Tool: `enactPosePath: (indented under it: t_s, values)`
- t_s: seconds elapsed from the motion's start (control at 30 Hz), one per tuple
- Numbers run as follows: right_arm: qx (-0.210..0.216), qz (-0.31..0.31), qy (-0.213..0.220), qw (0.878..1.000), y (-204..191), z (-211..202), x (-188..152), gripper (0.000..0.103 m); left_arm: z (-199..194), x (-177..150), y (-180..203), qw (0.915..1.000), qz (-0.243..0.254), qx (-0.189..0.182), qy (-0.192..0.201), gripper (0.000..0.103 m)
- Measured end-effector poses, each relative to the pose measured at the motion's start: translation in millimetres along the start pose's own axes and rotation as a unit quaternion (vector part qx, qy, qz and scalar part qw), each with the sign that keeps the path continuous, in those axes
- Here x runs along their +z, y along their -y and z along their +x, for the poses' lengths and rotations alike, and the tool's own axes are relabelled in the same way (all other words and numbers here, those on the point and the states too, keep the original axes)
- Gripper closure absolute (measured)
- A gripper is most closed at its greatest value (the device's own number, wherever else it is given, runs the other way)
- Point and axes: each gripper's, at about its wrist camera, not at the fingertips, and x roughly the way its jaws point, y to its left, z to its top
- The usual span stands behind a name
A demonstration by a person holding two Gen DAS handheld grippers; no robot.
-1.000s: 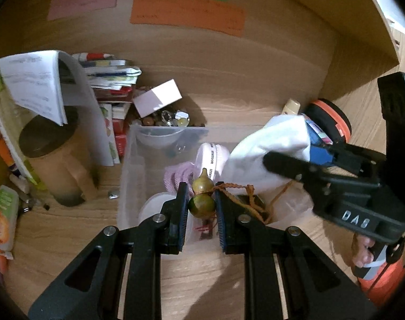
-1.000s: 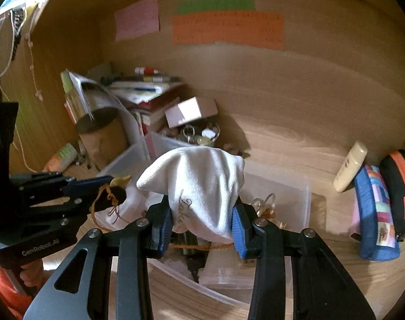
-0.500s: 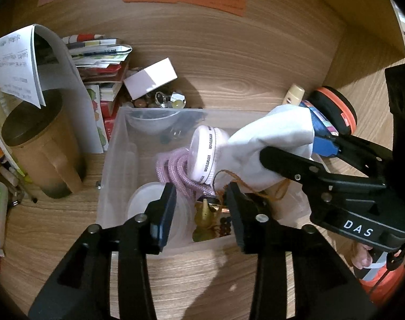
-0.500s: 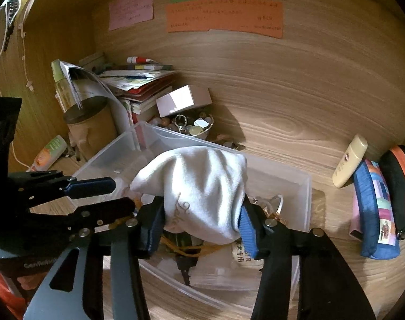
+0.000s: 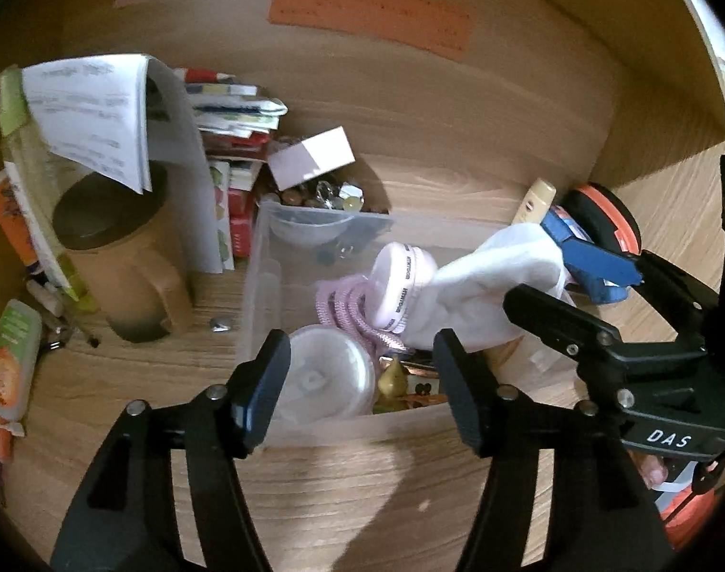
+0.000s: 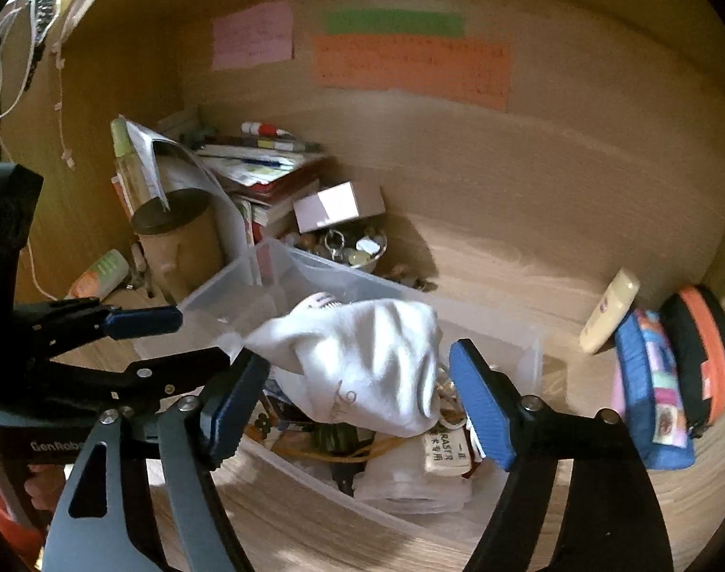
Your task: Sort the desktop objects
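My left tongs (image 5: 362,381) stood spread and empty low in the frame, the small gourd (image 5: 393,374) lying in the clear bin (image 5: 262,257). My right tongs (image 6: 353,400) gaped around the white sock (image 6: 362,372), letting it drop there too.

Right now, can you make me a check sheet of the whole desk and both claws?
Surface: wooden desk, bare at the front.
Job's things: clear bin holds white cloth, small gourd, round lid.
Clutter: brown mug, book stack, pouches.
Claws: left claw open, empty; right claw open around the cloth.
Cables: white cord, far left.
Surroundings: sticky notes on back wall.
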Motion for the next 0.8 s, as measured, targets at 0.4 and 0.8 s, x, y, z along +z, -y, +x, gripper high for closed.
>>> enactPosePath:
  t_s: [0.4,0.8]
  values:
    - [-0.012,-0.007,0.002,1.000,-10.9,-24.2,-10.2,0.009,-27.6,-9.9,-1.1,0.9994,0.003,0.029,0.019,0.012]
    - [-0.030,0.021,0.004,0.999,-3.8,-53.2,-37.8,0.008,-47.1,-29.5,16.7,0.9972,0.030,0.063,0.028,0.007]
